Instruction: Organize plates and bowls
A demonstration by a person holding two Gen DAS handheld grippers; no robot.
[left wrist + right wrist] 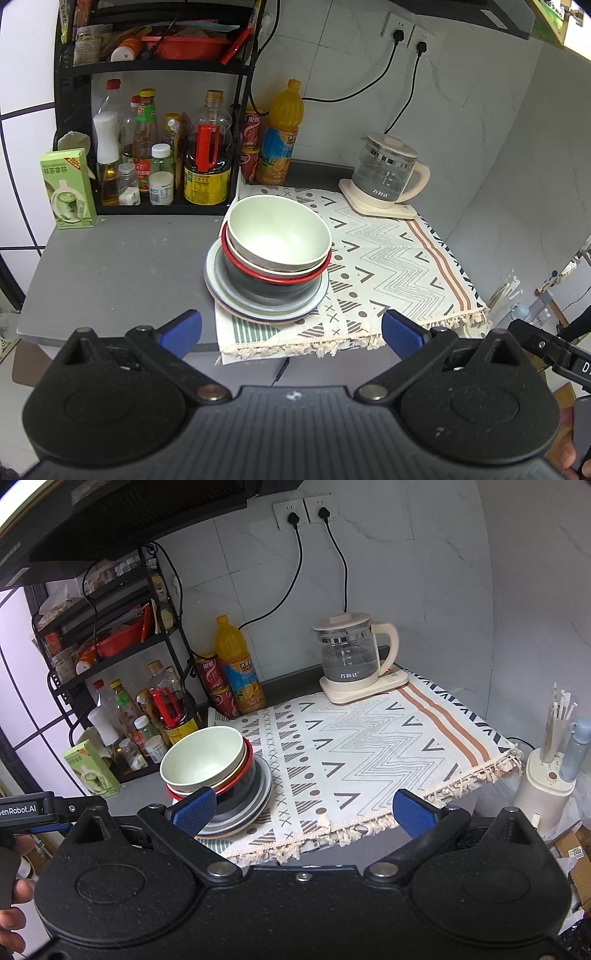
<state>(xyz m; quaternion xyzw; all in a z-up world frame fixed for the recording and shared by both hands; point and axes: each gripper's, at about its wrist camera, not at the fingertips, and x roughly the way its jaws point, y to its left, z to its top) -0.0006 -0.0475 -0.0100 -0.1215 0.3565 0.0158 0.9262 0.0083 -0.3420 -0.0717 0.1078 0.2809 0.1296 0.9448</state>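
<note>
At the centre of the left wrist frame, your pale green bowl (279, 236) sits nested in a red-rimmed black bowl (273, 282) on stacked grey plates (236, 295) on the desk (110, 266), while your left gripper (291, 332) and right gripper (304, 812) both hold their blue fingers (183, 328) spread wide and empty.

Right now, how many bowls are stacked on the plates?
3 visible, all nested in one stack on the plates: the pale green bowl on top, a cream bowl under it, and the black bowl with a red rim lowest. Another could hide between them.
</note>
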